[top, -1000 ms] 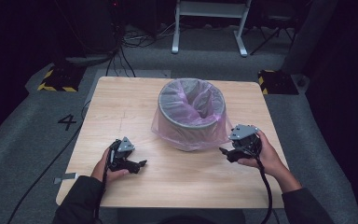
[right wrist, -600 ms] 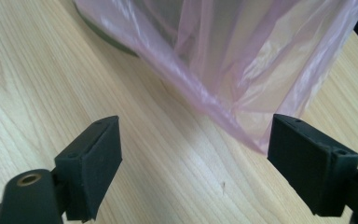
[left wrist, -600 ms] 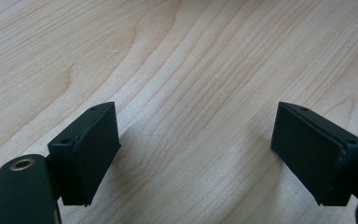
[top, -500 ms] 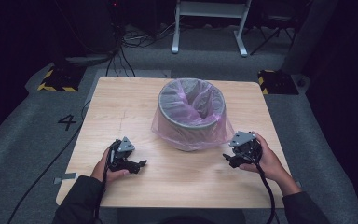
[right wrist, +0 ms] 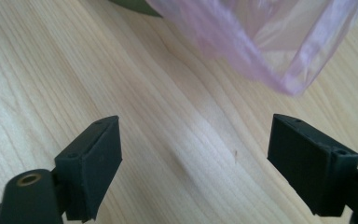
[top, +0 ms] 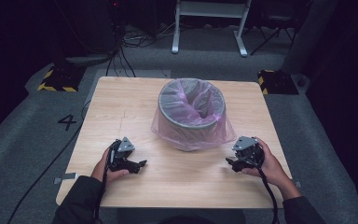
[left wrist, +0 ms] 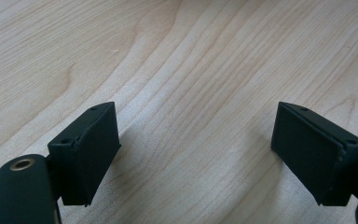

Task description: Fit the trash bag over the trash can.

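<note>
Near edge of the wooden surface (top: 121,107): two forearms in dark sleeves come in from below, each hand holding a hand-held gripper.

Left hand-held gripper (top: 137,164) sits low at the near left, jaws pointing right across the surface. In the left gripper view its jaws stand wide apart with bare wood grain between them; nothing held.

Right hand-held gripper (top: 230,163) sits at the near right, jaws pointing left toward the bin. In the right gripper view its jaws are likewise spread wide and empty, with the loose hem of the pink liner bag (right wrist: 279,42) hanging just ahead of them, not touching.

Mid surface: a grey round bin (top: 192,122) stands upright, between the two grippers and a little beyond them. The liner bag is tucked into the mouth and draped over the rim, its skirt flaring down around the outside to the surface.

Judgement: the liner looks fitted already, or not yet removed; cannot tell which. No grasp is begun. Both grippers are clear of bag and bin.

Beyond: grey floor, cables, a white frame.
</note>
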{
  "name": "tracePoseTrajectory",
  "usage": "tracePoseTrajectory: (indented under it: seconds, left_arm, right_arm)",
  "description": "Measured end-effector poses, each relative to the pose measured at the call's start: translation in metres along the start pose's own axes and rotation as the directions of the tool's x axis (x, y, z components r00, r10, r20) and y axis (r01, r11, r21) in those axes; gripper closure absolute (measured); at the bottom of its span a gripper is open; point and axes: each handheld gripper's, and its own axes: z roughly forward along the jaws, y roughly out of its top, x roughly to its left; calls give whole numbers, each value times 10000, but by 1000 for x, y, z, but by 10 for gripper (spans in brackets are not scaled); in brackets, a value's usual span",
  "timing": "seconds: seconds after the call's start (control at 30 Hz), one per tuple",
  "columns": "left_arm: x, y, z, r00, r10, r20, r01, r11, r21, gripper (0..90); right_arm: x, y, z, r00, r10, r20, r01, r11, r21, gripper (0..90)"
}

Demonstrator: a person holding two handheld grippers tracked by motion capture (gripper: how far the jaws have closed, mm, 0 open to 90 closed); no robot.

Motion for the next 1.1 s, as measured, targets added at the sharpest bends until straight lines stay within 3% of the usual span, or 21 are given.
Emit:
tracePoseTrajectory:
  seconds: [0.37,0.63,0.77,0.87,1.0,1.1]
  left_arm:
    - [0,0,0,10000,-13,-8,13,10000,0,150]
    - [0,0,0,10000,-18,-23,18,10000,-1,151]
    - [0,0,0,10000,19,-60,-19,10000,12,151]
    - [0,0,0,10000,16,-64,-16,10000,12,151]
    - [0,0,0,10000,14,-63,-14,10000,13,151]
    - [0,0,0,10000,10,-61,-10,10000,11,151]
  right_arm:
    - [-1,-25,5,9970,760,-122,-761,9971,-44,180]
    - [-2,-44,8,9880,1511,-304,-1524,9873,-444,177]
    - [-5,-53,7,9769,2089,-444,-2116,9750,-681,171]
    - [-8,-61,7,9624,2661,-538,-2701,9587,-890,165]
    - [-12,-74,7,9376,3380,-814,-3458,9308,-1182,147]
    - [-16,-83,8,9137,3941,-994,-4046,9049,-1320,147]
